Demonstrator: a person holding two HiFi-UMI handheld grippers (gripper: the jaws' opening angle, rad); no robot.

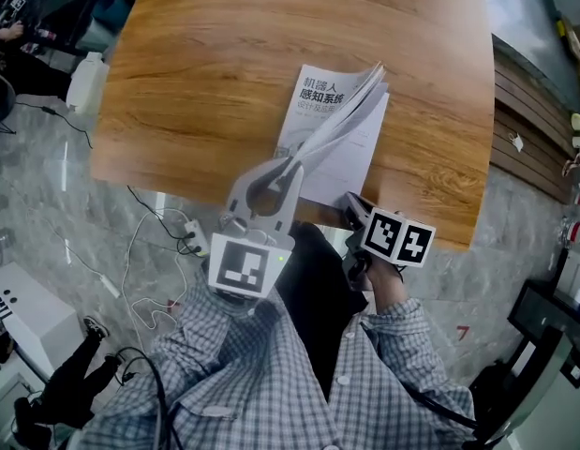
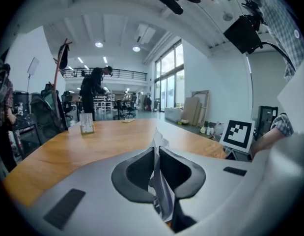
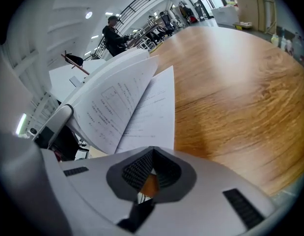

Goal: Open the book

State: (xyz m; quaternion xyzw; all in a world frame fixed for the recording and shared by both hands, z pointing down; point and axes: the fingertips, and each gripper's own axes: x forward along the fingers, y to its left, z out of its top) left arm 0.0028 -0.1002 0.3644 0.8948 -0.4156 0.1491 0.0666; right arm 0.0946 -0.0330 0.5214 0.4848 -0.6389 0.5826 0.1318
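Observation:
A white book (image 1: 319,97) with printed title lies on the wooden table (image 1: 205,73), its near end towards me. My left gripper (image 1: 296,163) is shut on a sheaf of its pages (image 2: 160,191) and holds them lifted and fanned above the lower pages (image 1: 344,162). In the left gripper view the paper stands pinched between the two dark pads. My right gripper (image 1: 350,200) is shut, its tips at the book's near right corner by the table's front edge. In the right gripper view the curved raised pages (image 3: 112,107) arch over the flat page (image 3: 154,112) ahead of the closed jaws.
A white container (image 1: 86,81) stands at the table's left edge. Cables and a power strip (image 1: 191,239) lie on the floor below the front edge. A small card stand (image 2: 86,123) sits far along the table, with a person (image 2: 95,90) standing beyond it.

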